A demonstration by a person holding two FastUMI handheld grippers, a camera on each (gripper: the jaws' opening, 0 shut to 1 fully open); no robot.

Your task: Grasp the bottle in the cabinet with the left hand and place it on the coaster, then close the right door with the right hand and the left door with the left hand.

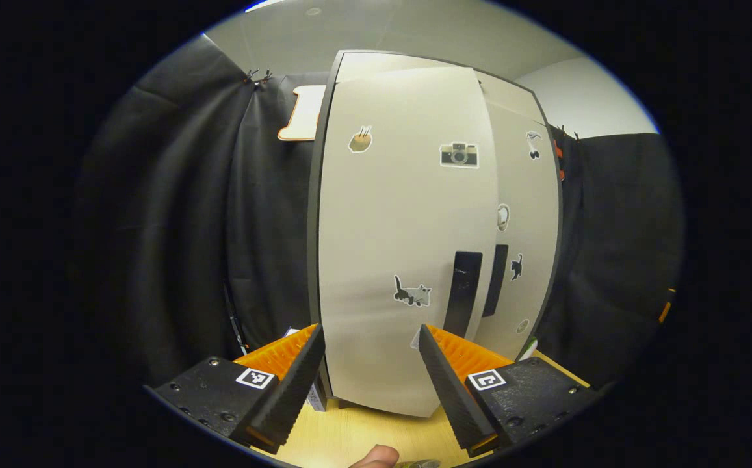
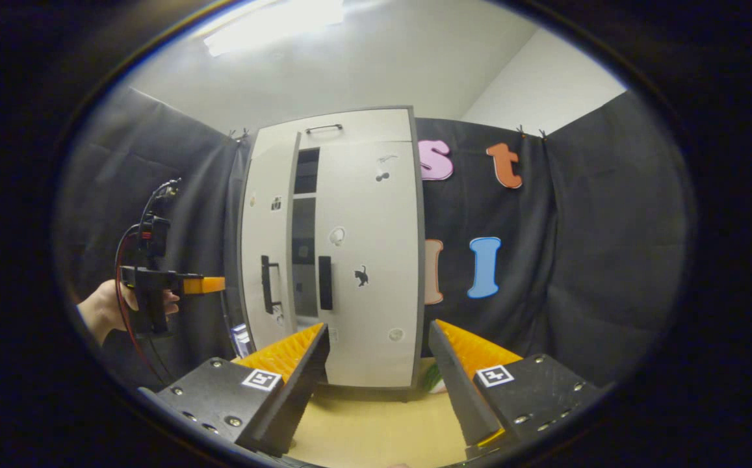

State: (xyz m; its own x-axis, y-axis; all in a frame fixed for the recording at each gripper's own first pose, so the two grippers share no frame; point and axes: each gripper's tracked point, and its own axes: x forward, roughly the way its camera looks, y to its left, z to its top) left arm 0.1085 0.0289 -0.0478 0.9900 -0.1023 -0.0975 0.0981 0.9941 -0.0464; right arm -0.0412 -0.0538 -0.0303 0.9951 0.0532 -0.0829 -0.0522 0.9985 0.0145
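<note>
The white cabinet's left door (image 1: 401,247) stands ajar close in front of my left gripper (image 1: 370,333), which is open and holds nothing. Its dark handle (image 1: 463,292) is just above my right-hand finger. The right door (image 1: 525,227) lies flat behind it. In the right gripper view the right door (image 2: 366,260) is shut, and a narrow gap (image 2: 304,260) shows dark shelves beside the left door (image 2: 265,260). My right gripper (image 2: 379,327) is open, back from the cabinet. A hand (image 2: 99,312) holds the left gripper (image 2: 216,285) left of the cabinet. A green and white thing (image 2: 434,380), half hidden, sits by the cabinet's right foot.
The cabinet stands on a light wooden table (image 2: 363,422) with black cloth walls behind and on both sides. A small pale item (image 2: 242,338) lies at the cabinet's left foot. A fingertip (image 1: 376,457) shows at the bottom edge of the left gripper view.
</note>
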